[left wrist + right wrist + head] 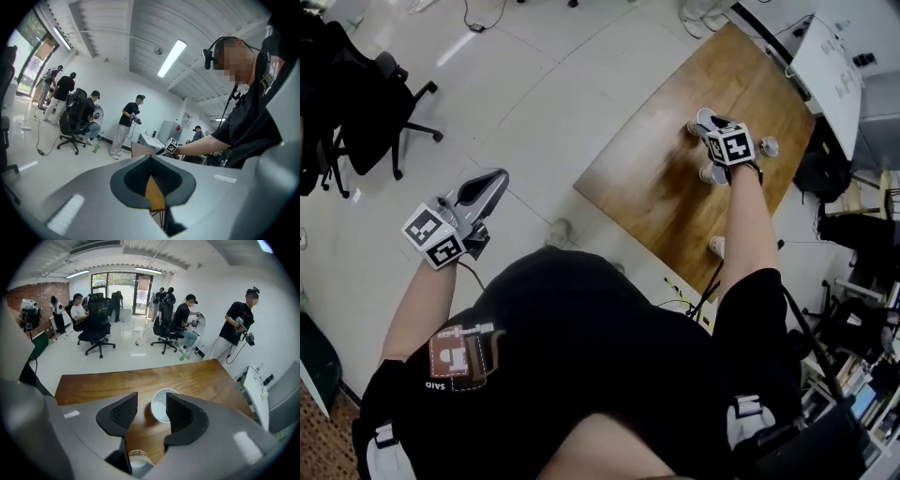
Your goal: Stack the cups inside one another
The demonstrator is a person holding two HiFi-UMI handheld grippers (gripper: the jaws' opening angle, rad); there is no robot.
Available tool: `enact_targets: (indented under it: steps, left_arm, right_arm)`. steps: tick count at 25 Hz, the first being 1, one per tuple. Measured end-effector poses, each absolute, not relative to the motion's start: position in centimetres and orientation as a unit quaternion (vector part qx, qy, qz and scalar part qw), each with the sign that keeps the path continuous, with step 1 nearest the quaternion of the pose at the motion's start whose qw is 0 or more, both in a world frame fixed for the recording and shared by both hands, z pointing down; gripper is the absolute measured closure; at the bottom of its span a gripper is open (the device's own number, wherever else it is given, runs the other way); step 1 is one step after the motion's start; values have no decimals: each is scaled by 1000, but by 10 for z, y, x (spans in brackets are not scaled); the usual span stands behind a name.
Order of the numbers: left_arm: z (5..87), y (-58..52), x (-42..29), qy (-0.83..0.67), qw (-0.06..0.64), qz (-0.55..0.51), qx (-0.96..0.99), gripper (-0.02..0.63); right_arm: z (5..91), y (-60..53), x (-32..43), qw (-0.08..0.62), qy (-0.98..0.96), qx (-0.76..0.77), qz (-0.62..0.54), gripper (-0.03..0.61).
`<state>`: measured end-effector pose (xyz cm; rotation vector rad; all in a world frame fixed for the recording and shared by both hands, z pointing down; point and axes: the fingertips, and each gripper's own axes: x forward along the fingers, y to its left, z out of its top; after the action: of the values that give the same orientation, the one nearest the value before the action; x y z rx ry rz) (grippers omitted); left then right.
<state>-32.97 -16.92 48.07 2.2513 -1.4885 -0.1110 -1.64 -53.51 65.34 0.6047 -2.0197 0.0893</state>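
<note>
Cup (161, 409), plain white, stands beyond the right gripper's (151, 399) parted jaws.

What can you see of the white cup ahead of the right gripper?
The cup is plain white, likely paper, and empty: its round mouth faces up and the bare bottom shows. It stands on the wooden table, with a soft shadow at its left. The open right gripper hovers before it; one pad hides its right edge. No gripper visibly touches it.
</note>
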Motion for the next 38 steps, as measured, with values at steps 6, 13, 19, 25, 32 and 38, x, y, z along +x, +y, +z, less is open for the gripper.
enact_targets:
  steps: [6, 13, 19, 25, 32, 38]
  left_arm:
    - [491, -173, -362, -552, 223, -23, 803, 611]
    - [486, -213, -370, -539, 207, -23, 816, 612]
    - [469, -229, -347, -521, 197, -34, 830, 612]
    - [448, -249, -289, -470, 180, -51, 863, 612]
    - [430, -283, -153, -367, 170, -65, 912, 612]
    - [426, -283, -78, -312, 173, -52, 933, 612]
  right_arm:
    - [703, -557, -11, 559, -790, 252, 18, 397]
    - [715, -559, -14, 576, -782, 236, 7, 543]
    - [661, -544, -18, 541, -814, 212, -5, 554]
    - [557, -480, 6, 480, -859, 175, -7, 553]
    - [513, -365, 139, 499, -852, 160, -4, 552]
    - [566, -294, 217, 535, -828, 161, 50, 552]
